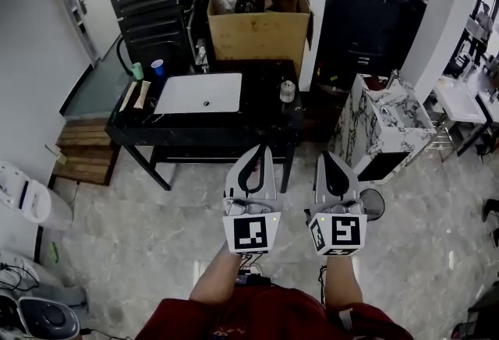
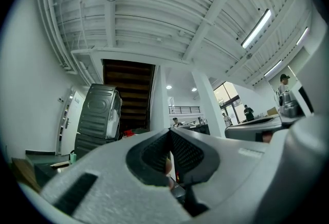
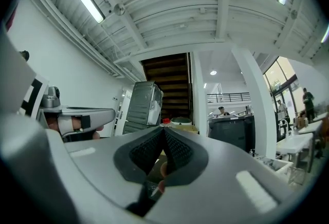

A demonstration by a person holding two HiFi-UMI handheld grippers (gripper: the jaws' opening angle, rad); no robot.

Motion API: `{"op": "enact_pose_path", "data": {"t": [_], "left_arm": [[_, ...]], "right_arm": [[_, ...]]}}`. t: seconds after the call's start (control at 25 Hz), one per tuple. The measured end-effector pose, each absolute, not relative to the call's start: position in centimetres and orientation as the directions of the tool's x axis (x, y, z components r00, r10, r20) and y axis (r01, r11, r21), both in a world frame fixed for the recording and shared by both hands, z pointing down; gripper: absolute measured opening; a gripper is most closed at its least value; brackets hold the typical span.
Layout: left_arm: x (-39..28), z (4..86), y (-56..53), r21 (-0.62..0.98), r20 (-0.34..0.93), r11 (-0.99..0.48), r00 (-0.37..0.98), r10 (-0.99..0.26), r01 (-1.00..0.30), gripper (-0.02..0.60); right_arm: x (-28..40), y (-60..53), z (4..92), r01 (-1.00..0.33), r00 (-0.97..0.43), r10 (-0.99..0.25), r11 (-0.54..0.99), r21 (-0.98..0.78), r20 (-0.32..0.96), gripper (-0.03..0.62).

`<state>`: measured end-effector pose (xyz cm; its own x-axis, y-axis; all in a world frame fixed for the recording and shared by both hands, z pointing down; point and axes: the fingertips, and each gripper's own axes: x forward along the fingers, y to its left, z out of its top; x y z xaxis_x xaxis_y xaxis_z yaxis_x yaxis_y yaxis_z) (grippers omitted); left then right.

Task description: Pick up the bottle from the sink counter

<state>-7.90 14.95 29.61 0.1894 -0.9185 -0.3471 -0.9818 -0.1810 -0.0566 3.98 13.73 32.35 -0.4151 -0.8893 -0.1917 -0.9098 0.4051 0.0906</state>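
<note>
- Currently both grippers are hovering over open tile floor [image 1: 156, 214], well short of the front edge of the black sink counter [image 1: 265, 116].
- Left gripper [image 1: 257, 151] is showing its jaws pressed together and empty; right gripper [image 1: 331, 157] is doing the same.
- Bottle [image 1: 288, 90] is standing upright at the counter's right end, right of the white sink basin [image 1: 199, 93].
- Blue cup [image 1: 158, 67] and green cup [image 1: 137, 71] are sitting at the back left.
- Cardboard box [image 1: 257, 30] behind is holding a red-topped bag.
</note>
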Motion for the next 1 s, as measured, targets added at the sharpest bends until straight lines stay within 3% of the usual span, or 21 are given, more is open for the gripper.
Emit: {"op": "enact_pose_path", "data": {"t": [0.6, 1.0], "left_arm": [[-13.5, 28.9, 10.3, -0.039, -0.36, -0.227, 0.226, -0.905, -0.973, 0.002], [-13.7, 29.5, 7.7, -0.042, -0.356, -0.237, 0.236, -0.904, -0.971, 0.002]], "right_arm": [[-1.3, 9.6, 31.5, -0.929, -0.369, -0.908, 0.355, 0.104, -0.199, 0.002], [-1.3, 7.3, 32.2, -0.936, -0.351, -0.915, 0.337, 0.102, -0.198, 0.002]]}}
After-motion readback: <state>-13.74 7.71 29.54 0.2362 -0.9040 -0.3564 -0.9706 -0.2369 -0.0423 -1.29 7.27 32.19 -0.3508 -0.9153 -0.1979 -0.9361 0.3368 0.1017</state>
